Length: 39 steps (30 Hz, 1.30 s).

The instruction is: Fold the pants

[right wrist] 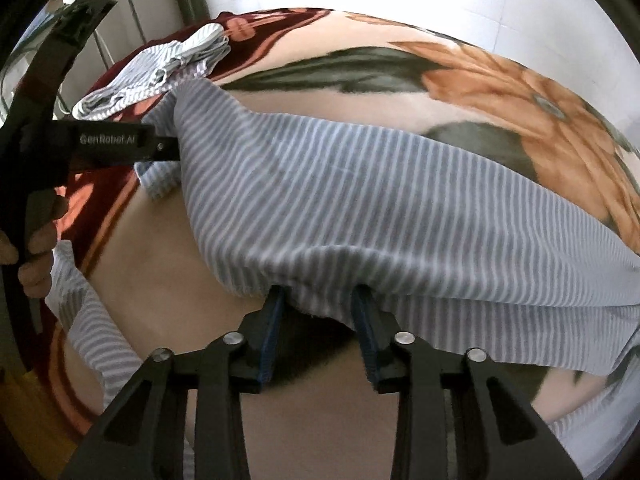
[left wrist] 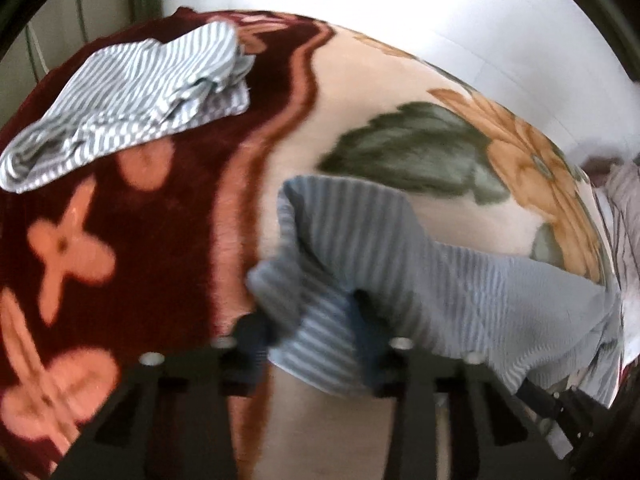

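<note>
The pants (right wrist: 360,200) are blue-and-white striped cloth, partly lifted, and stretch in a broad sheet between the two grippers over a bed covered by a flowered blanket (right wrist: 520,92). The stripes run across the sheet, and the near edge hangs in soft folds.

The right hand-held gripper (right wrist: 320,300) has its jaws partly closed, with the near edge of the pants draped over the fingertips; the blue pads (right wrist: 272,320) stand a little apart, and it cannot be told whether they pinch the cloth. The left hand-held gripper (left wrist: 308,320) is narrowly open, with bunched cloth gathered between its fingers; the view is blurred, so a firm grip cannot be confirmed. In the right wrist view the left gripper meets the far corner of the pants.

A second striped garment (left wrist: 132,96) lies crumpled on the dark red part of the blanket, apart from the pants. A person's fingers (right wrist: 36,248) show at the left edge.
</note>
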Each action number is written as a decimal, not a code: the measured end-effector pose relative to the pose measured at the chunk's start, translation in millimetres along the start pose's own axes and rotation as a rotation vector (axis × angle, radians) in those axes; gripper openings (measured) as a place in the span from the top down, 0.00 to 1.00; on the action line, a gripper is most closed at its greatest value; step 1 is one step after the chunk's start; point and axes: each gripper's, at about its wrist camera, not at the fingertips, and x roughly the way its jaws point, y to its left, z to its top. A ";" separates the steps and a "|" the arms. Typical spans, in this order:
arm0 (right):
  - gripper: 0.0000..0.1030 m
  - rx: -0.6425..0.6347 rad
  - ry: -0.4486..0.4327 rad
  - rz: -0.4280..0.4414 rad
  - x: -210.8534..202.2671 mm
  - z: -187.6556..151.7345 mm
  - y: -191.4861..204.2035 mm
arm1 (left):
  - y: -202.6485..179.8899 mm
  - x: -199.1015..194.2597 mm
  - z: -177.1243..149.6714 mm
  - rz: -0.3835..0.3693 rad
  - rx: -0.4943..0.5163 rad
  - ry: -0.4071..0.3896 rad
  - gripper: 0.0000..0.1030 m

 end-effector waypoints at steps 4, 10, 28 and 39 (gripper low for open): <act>0.88 0.014 0.003 0.032 -5.8 4.0 -1.5 | 0.7 -9.2 1.0 0.005 0.011 -0.005 0.91; 0.98 0.035 -0.035 0.147 -24.8 17.9 2.3 | 29.2 -51.3 19.6 0.101 -0.016 -0.077 0.93; 0.77 0.009 -0.009 0.152 -42.3 16.7 2.6 | 65.2 -8.5 37.2 0.216 -0.005 0.054 0.85; 0.72 0.172 0.060 -0.170 -105.7 -17.3 -205.9 | 50.0 -42.1 42.9 0.206 -0.031 0.021 0.69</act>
